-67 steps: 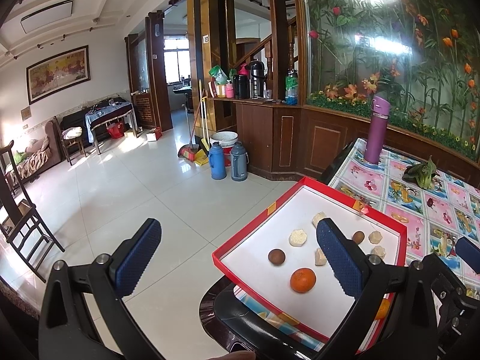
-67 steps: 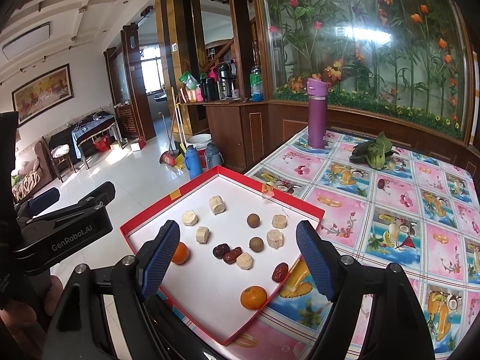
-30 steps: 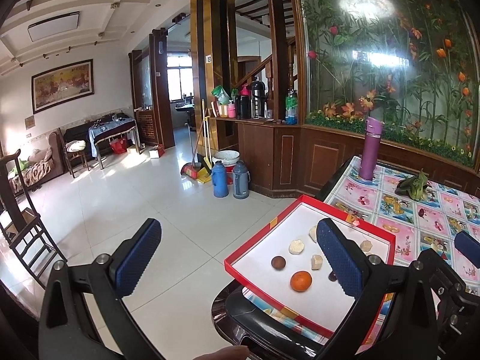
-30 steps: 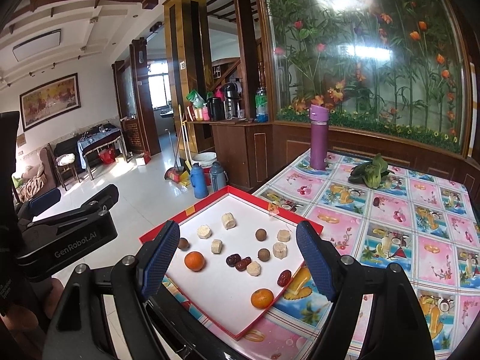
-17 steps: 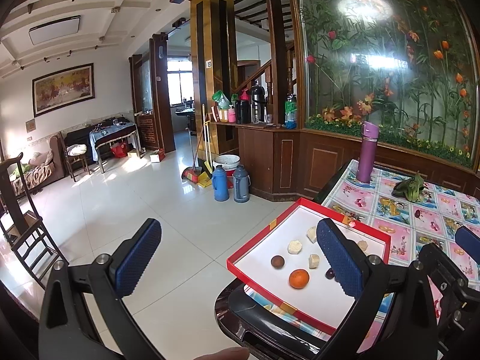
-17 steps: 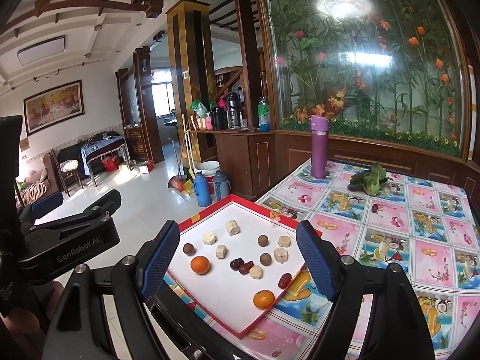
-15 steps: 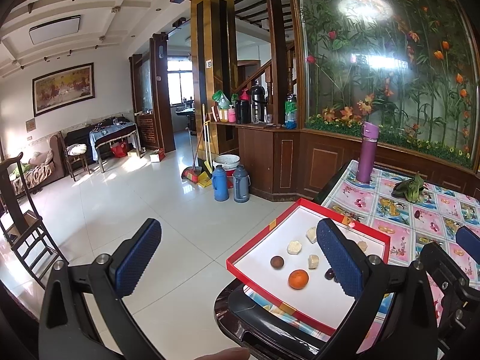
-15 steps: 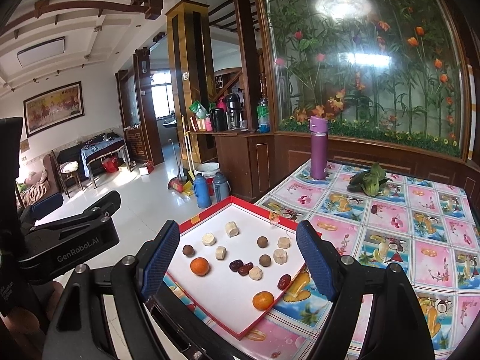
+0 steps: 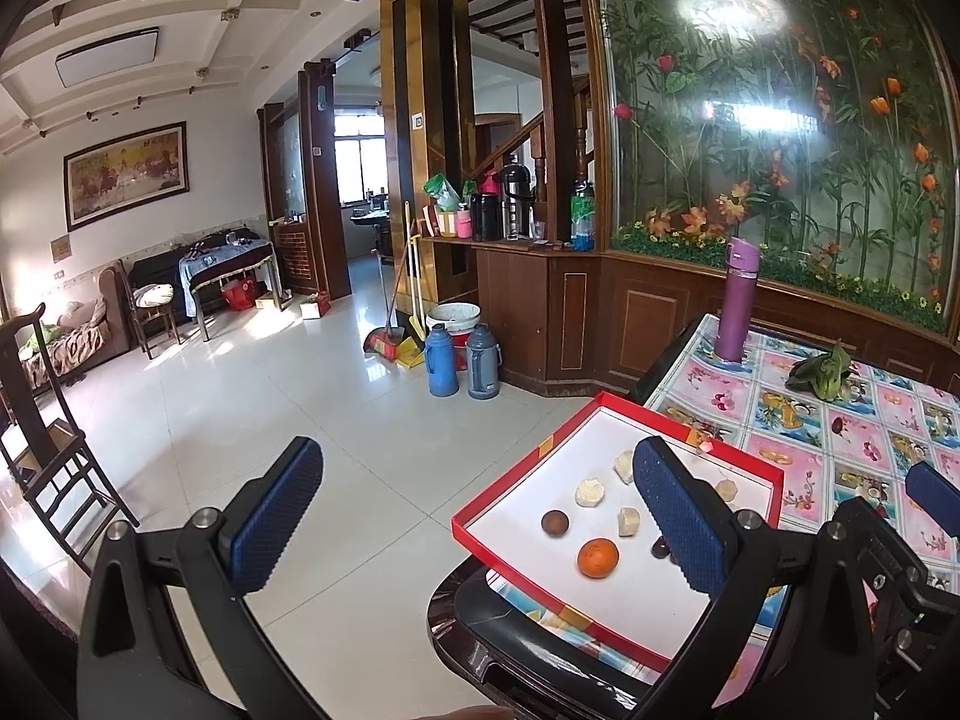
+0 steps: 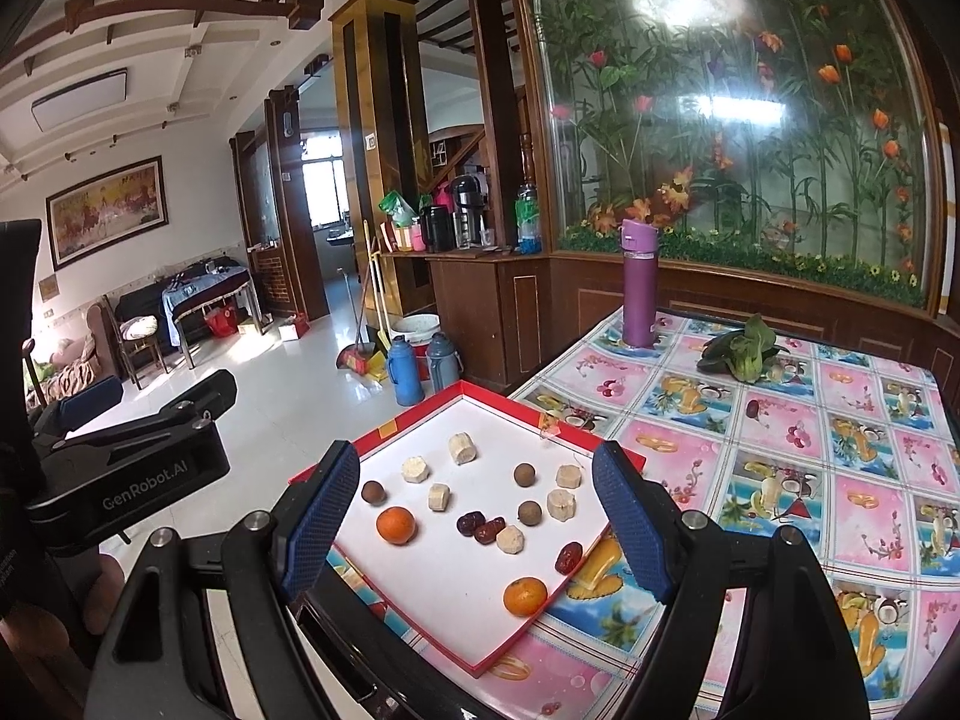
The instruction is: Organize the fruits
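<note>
A red-rimmed white tray (image 10: 474, 648) lies at the table's near corner, its rim (image 9: 516, 564) also visible in the left wrist view. In it are two oranges (image 10: 396, 525) (image 10: 525, 596), several banana pieces (image 10: 462, 447), brown round fruits (image 10: 524, 475) and red dates (image 10: 480, 527). My right gripper (image 10: 474, 525) hovers open above the tray's near side, nothing between its fingers. My left gripper (image 9: 477, 522) is open too, off the tray's left edge over the floor; its right finger (image 9: 675, 525) hides part of the tray. One orange (image 9: 597, 557) shows beside that finger.
A purple flask (image 10: 639, 282) and a green leafy vegetable (image 10: 744, 351) stand farther back on the patterned tablecloth (image 10: 840, 480). Two thermos jugs (image 9: 462, 360), a broom and a bucket sit on the tiled floor. A wooden chair (image 9: 42, 450) is at the left.
Both grippers have drawn back and up from the tray, which looks smaller and farther now. Both stay open; no fruit has moved.
</note>
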### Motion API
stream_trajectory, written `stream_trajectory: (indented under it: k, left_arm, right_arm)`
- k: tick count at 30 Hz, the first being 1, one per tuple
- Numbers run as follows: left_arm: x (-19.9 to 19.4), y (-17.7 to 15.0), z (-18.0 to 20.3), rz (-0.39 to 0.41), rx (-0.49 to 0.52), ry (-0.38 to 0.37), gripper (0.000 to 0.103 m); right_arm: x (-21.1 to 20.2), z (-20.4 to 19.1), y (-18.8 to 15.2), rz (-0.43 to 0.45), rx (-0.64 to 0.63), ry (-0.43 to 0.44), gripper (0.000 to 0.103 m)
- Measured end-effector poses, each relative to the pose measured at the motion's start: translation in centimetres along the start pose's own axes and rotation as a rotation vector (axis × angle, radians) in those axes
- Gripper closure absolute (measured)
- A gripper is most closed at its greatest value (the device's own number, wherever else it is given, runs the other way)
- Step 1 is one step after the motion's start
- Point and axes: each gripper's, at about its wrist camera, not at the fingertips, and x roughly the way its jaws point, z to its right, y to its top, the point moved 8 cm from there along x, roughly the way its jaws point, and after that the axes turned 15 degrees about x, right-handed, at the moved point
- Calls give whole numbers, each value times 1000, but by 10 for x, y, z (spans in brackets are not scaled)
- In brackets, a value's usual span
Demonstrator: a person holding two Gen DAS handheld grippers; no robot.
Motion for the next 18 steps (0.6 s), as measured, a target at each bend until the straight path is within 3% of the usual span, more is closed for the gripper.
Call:
stream_trajectory:
  k: [18]
  left_arm:
    - [21,-14,-18,-31,-4,-5,0]
  right_arm:
    - [21,-14,19,17,10,-16,23]
